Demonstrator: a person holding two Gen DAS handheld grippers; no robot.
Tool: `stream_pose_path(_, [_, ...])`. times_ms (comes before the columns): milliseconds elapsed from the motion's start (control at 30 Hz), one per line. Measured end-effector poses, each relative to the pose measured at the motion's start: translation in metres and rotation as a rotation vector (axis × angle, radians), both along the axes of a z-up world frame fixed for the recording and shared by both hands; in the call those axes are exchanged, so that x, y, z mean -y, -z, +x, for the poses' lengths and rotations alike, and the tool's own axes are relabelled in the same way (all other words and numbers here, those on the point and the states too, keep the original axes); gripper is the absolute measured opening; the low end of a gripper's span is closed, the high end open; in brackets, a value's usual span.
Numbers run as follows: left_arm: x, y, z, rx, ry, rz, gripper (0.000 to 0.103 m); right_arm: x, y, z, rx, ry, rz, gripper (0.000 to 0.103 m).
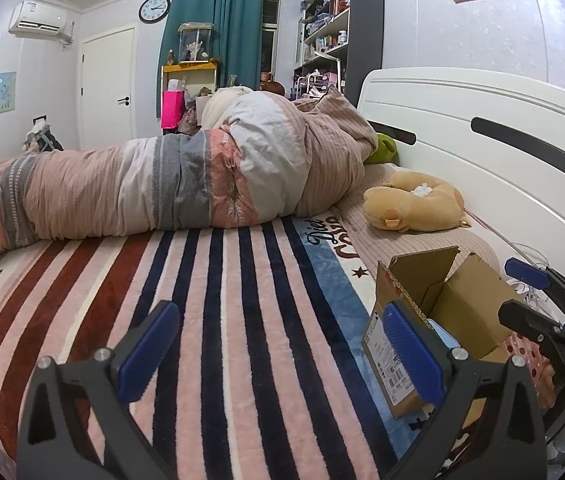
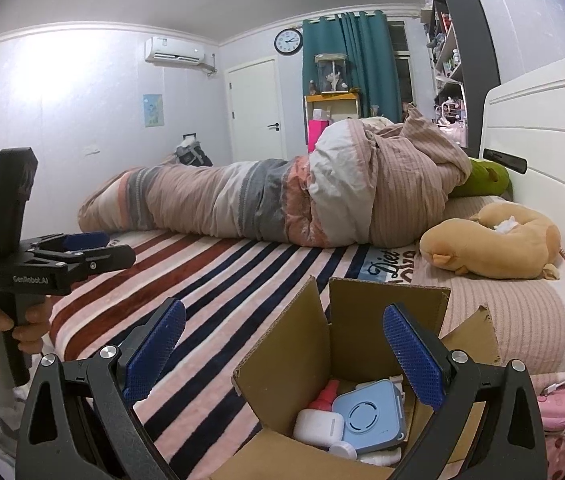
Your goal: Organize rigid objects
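Right wrist view: we are hovering the right gripper (image 2: 284,354), jaws released and empty, over the cardboard box (image 2: 386,320) sitting on the striped blanket (image 2: 210,276) near the bed's edge. Inside are lying a blue square case (image 2: 370,416), a white pod (image 2: 316,426) and a red-capped bottle (image 2: 324,394): light, hard, slick plastics, we are judging, best pinched across flat sides. Upright flaps are crowding entry. Left gripper (image 1: 278,354) is waiting released; plush toy (image 2: 494,240) and rolled duvet (image 2: 282,200) well apart.
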State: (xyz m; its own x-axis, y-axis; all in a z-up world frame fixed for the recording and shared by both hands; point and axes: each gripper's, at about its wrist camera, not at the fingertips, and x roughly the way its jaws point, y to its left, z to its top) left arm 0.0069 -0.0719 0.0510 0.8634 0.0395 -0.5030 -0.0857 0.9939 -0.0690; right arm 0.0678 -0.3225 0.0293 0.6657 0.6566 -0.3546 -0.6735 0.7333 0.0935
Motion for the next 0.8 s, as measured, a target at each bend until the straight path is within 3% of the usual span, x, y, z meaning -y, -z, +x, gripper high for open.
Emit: stream_pose_path(800, [-0.0046,-0.0001,-0.0013,0.0,-0.003,0.004,0.101,0.0037,-0.0005,0.0036,0.002,-0.009,-0.001,0.1])
